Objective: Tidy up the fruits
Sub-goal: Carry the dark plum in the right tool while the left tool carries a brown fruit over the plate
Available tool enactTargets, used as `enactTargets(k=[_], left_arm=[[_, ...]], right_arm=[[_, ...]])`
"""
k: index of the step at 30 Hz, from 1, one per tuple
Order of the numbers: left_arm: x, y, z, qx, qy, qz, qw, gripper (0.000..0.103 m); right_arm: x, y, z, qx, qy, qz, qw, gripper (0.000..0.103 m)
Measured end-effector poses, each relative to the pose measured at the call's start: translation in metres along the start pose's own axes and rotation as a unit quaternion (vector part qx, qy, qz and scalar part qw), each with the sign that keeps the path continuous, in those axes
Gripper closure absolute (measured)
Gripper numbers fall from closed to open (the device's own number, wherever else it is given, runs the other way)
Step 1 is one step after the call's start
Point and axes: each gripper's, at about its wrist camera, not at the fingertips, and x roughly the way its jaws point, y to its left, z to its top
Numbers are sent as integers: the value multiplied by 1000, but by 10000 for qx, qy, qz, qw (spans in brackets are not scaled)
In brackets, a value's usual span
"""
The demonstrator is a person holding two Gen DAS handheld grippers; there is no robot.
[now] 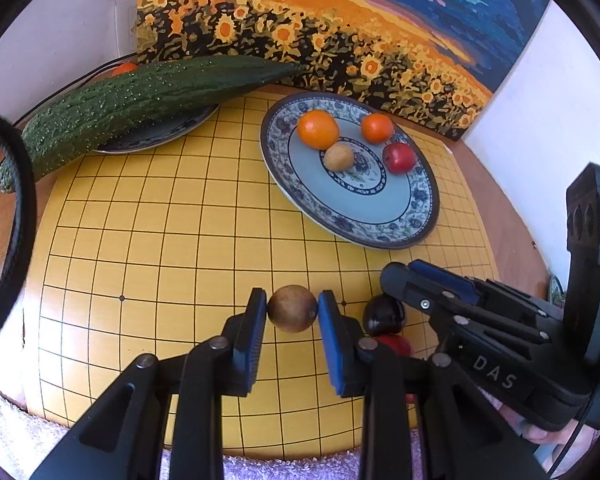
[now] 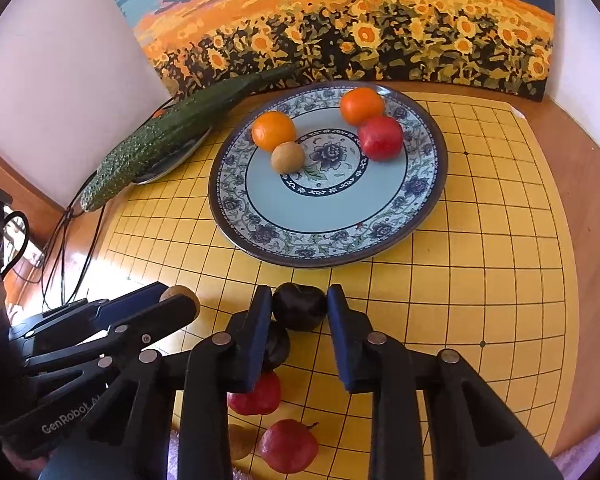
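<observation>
My left gripper [image 1: 293,307] is shut on a round brown fruit [image 1: 290,318], just over the yellow grid board [image 1: 160,248]. From the right wrist view, that same gripper [image 2: 172,298] reaches in from the left with the brown fruit [image 2: 177,291] peeking between its fingers. My right gripper [image 2: 300,303] is shut on a dark plum [image 2: 300,314]. In the left wrist view the right gripper [image 1: 404,276] comes in from the right above the dark plum [image 1: 382,314]. Behind them a blue patterned plate [image 2: 328,220] holds two oranges, a brown fruit and a red fruit.
A second dark plum [image 2: 279,346], two red fruits [image 2: 260,398] and a yellowish fruit [image 2: 240,442] lie on the board under my right gripper. A long cucumber [image 1: 140,100] rests on another plate at the back left. A sunflower painting leans on the wall; cables trail at the left.
</observation>
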Motion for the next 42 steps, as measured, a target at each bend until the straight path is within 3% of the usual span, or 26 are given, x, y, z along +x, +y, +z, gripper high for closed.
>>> enactTargets(k=[24,42], left_arm=[[-10,-13,31,208,-358,93,9991,75],[19,-15,74,302,-519,238,9979,75]], right_arm=[[-36,-8,17,-66,-482,80,9988,73],[-9,-11,54,-285,-692,11,9972,73]])
